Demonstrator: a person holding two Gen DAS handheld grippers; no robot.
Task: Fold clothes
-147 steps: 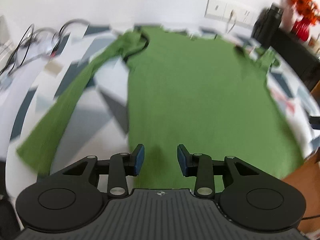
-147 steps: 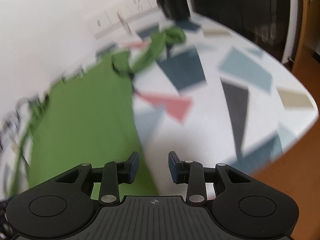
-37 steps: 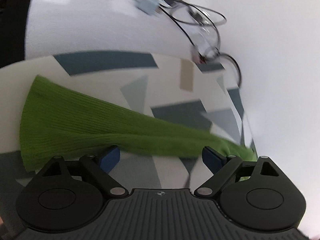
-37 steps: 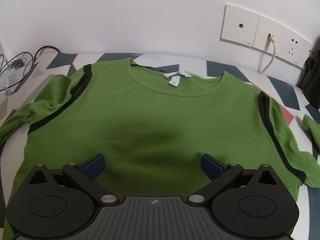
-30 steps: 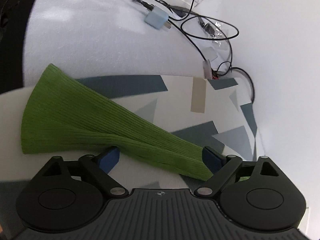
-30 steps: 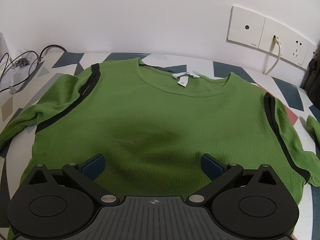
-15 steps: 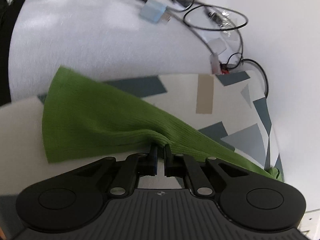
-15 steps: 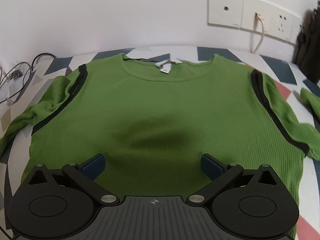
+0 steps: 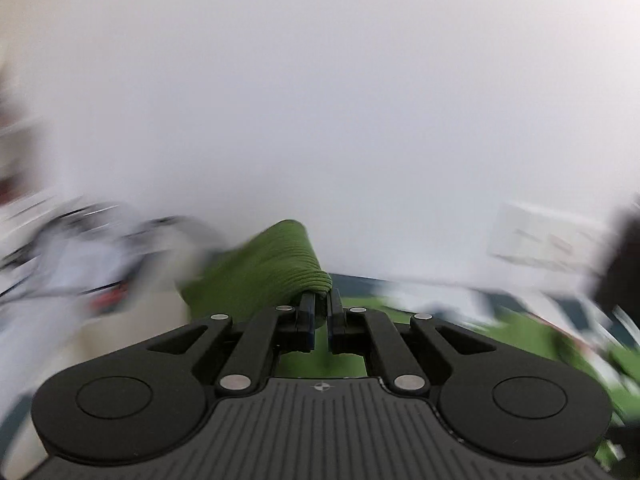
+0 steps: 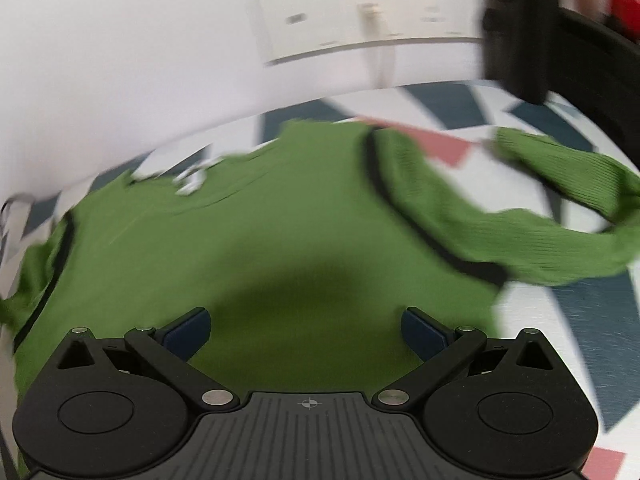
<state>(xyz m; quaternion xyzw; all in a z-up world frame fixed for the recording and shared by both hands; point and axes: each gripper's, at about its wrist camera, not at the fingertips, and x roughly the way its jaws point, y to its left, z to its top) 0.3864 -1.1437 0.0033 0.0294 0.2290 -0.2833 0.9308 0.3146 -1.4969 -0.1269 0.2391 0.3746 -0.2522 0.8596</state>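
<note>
The green sweater (image 10: 280,240) lies spread flat on the patterned worktop (image 10: 580,320), front up, collar toward the wall, and that big picture holds from a moment ago. What's new is on the left: the sleeve (image 9: 272,264) that half a second back lay flat on the worktop is now up in the air, lifted clear against the white wall, the view smeared by the swing. That reads as the first fold getting under way, sleeve headed in over the body, though nothing has landed yet.

Over to the right side: the view has slid across toward the other sleeve (image 10: 560,216), which lies crooked on the worktop beyond the black shoulder stripe (image 10: 400,208).

Now the fingers. The left gripper (image 9: 319,308) is pinched down to a narrow slit, with a ribbed bunch of sleeve clamped between the blue pads (image 9: 307,312) and draping away to the left. The right gripper (image 10: 306,330) is spread wide, holding nothing, hovering over the lower middle of the sweater, its shadow on the cloth.
</note>
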